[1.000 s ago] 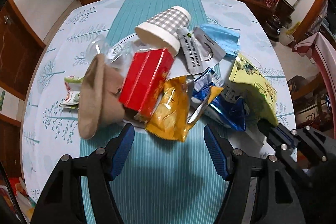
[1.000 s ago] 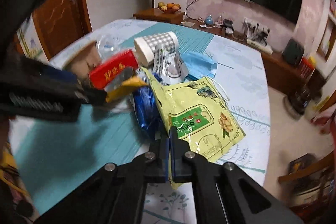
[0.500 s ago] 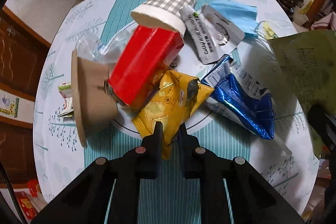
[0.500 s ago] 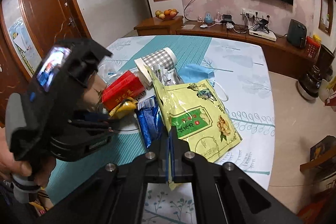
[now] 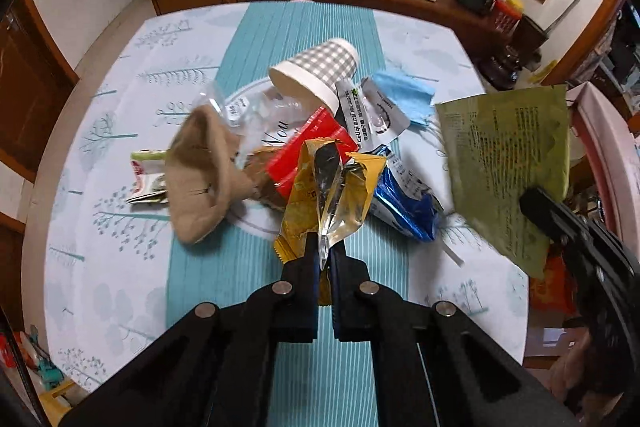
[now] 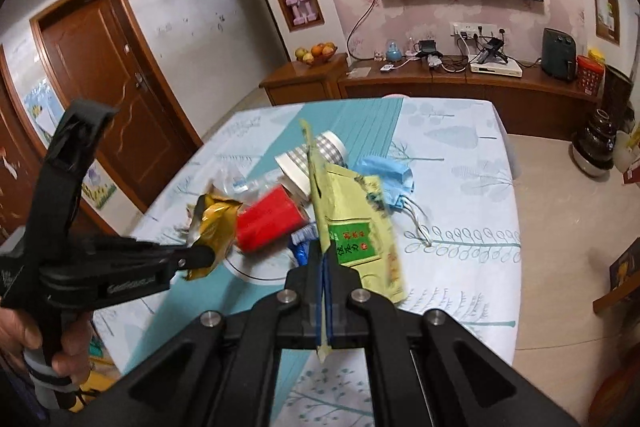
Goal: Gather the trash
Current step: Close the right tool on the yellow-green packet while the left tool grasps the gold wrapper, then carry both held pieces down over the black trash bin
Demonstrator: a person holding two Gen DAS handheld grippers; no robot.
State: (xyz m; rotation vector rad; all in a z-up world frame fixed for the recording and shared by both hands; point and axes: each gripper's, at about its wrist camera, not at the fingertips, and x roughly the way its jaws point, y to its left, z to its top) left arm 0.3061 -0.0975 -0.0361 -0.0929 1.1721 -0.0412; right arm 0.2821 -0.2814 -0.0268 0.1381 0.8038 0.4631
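My left gripper is shut on the bottom edge of a crumpled yellow snack wrapper, which hangs lifted above the pile. The right wrist view shows that wrapper clear of the table. My right gripper is shut on a green-yellow bag, held up and turned nearly edge-on. The same bag hangs at the right in the left wrist view. On the table below lie a red box, a checked paper cup, a brown paper cup, a blue foil packet and a blue face mask.
The trash lies on a white plate on a table with a teal runner. A white sachet and clear plastic lie among it. A wooden sideboard stands behind, a door to the left. A hand grips the left handle.
The left gripper closed on the yellow wrapper and lifted it off the pile. The right gripper rose with the green bag and rolled it edge-on.
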